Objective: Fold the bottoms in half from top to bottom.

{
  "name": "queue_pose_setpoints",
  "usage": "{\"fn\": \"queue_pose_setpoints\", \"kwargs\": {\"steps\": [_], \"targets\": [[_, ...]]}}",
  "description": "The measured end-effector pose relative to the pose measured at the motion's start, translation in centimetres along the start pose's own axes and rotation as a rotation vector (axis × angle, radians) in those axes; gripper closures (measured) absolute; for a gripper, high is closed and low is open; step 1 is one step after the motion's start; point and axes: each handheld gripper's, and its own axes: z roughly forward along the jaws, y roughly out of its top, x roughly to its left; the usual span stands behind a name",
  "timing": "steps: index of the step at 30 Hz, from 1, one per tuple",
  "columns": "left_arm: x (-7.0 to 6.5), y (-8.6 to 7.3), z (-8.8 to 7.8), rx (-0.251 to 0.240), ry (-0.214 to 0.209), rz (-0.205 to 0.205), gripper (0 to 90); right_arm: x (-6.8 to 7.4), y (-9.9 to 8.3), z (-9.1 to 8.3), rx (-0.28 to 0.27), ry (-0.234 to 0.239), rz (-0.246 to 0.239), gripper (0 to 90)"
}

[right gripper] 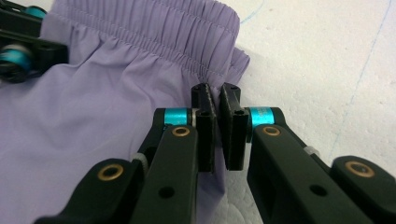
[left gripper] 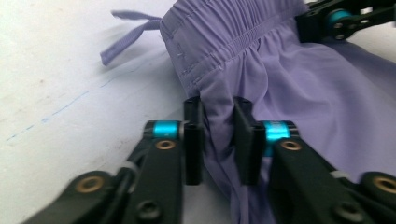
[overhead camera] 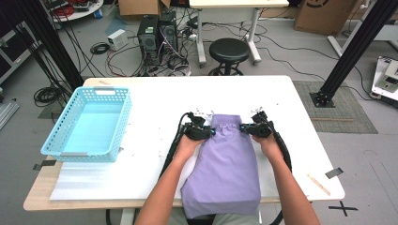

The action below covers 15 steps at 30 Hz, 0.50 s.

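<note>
Purple shorts [overhead camera: 225,164] lie flat on the white table [overhead camera: 291,108], waistband at the far end and the leg end hanging over the near edge. My left gripper [overhead camera: 210,132] is at the waistband's left corner. In the left gripper view its jaws [left gripper: 218,105] pinch a bunched fold of the shorts [left gripper: 303,93] just below the elastic. A drawstring [left gripper: 130,35] trails onto the table. My right gripper [overhead camera: 244,127] holds the right corner; its jaws [right gripper: 216,93] are nearly together on the edge of the shorts [right gripper: 93,116].
A light blue perforated basket [overhead camera: 61,122] stands empty at the table's left side. A thin wooden stick [overhead camera: 319,183] lies near the front right corner. Beyond the far edge are a black stool [overhead camera: 228,49] and computer cases with cables.
</note>
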Motion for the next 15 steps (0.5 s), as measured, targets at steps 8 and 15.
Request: {"fn": "queue_pose_setpoints", "kwargs": {"steps": [8,15], "targets": [[0.6,0.2,-1.3,-0.052,-0.012,-0.026,86.3,0.6,0.4,-0.8,-0.066,0.003,-0.031,86.8],[1.9,0.7,-4.1,-0.172,0.007,-0.02,86.4,2.2,1.9,-1.5,-0.176,0.007,-0.107,86.8]]}}
